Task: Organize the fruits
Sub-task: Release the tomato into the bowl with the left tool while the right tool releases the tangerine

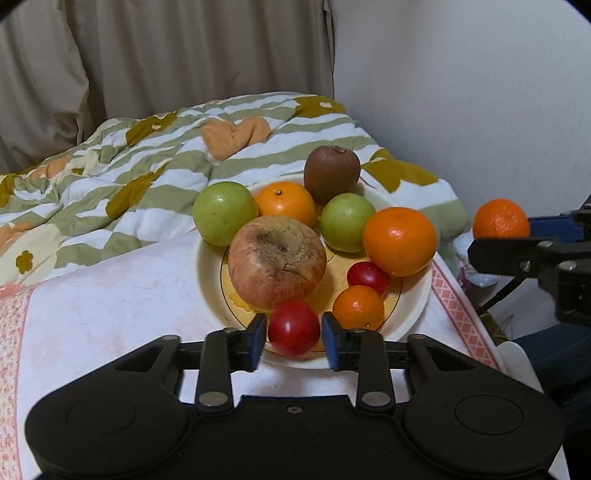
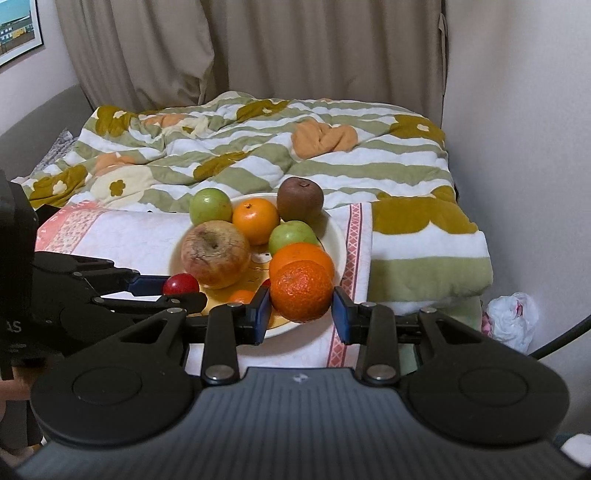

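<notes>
Surroundings: cream plate (image 1: pixel 202 266) w/ yellow centre on pink-patterned cloth (image 1: pixel 110 295), at near edge of bed. Green-striped floral quilt (image 1: pixel 110 177) bunched behind and to the R of plate. Beige curtain (image 1: pixel 166 55) at back, white wall (image 1: pixel 461 92) on R. White plastic bag (image 2: pixel 511 319) low by wall, framed picture (image 2: pixel 18 29) top L in R wrist view.

On plate: wrinkled apple (image 1: pixel 277 262) front-centre, directly behind L gripper (image 1: pixel 293 341), so blocking any straight path deeper in. Two green apples (image 1: pixel 225 212) (image 1: pixel 347 221) behind it either side, orange (image 1: pixel 286 205) between them, kiwi (image 1: pixel 331 173) at far rim. Big orange (image 1: pixel 400 242) at R rim, small red fruit (image 1: pixel 367 275) and small orange (image 1: pixel 358 306) just in front of it. Plate crowded, little bare surface left apart from a yellow patch R of the wrinkled apple.

L gripper: jaws apart, red fruit (image 1: pixel 293 326) sitting between the blue pads at plate's near rim, thin gap on R pad side, not squeezed. Touching or just short of wrinkled apple, cannot tell which.

R gripper (image 2: pixel 301 312): clamped on rough-skinned mandarin (image 2: pixel 301 290), held clear of the plate off its R side, near big orange.

Orientation: mandarin near-round, no clear long axis, stem end not visible. Red fruit slightly wider than tall, stem end hidden. Kiwi upright-ish, long axis roughly vertical, stem end up. Wrinkled apple w/ stem hollow facing up toward the cameras.
</notes>
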`<state>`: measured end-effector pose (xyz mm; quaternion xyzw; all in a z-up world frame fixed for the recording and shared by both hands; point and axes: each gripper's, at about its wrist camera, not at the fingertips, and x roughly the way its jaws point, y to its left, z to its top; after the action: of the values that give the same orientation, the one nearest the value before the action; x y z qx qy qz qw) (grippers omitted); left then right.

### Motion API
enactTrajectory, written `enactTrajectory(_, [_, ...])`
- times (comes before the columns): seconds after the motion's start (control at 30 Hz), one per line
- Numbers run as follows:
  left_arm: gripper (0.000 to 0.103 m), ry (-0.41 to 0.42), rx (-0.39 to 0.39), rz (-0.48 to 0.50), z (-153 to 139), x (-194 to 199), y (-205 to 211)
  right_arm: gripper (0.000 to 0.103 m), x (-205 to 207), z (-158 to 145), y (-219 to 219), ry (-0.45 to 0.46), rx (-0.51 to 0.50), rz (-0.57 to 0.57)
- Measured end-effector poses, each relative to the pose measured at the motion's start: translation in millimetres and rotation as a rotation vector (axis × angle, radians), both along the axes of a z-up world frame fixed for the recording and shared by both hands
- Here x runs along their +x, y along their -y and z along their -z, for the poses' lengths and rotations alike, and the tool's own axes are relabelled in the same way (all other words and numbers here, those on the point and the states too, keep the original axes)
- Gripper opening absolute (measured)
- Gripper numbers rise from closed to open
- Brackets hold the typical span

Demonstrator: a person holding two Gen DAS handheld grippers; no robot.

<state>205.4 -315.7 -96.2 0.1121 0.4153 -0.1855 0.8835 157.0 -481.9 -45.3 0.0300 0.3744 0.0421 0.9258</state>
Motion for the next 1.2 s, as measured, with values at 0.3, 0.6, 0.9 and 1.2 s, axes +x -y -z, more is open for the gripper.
enactTrajectory(0.3, [0.096,0.035,0.022,0.021,-11.7,-4.7,-12.2,0.051,9.7,-2.0,5.8,0.003,0.007,0.019])
enactTrajectory(0.6, [0.098,0.052,-0.013,-0.087,-28.0,-13.9,-51.0,0.051,27.7,3.5,-14.5,0.001,-0.003,-0.037])
enactTrajectory(0.9, [0.098,0.069,-0.065,-0.178,-41.3,-25.1,-78.8,0.051,43.5,16.9,-48.5,0.005,-0.049,-0.124])
enactTrajectory(1.2, [0.098,0.072,-0.063,-0.223,-40.1,-40.1,-93.9,0.052,45.8,33.0,-63.5,0.023,-0.1,-0.175])
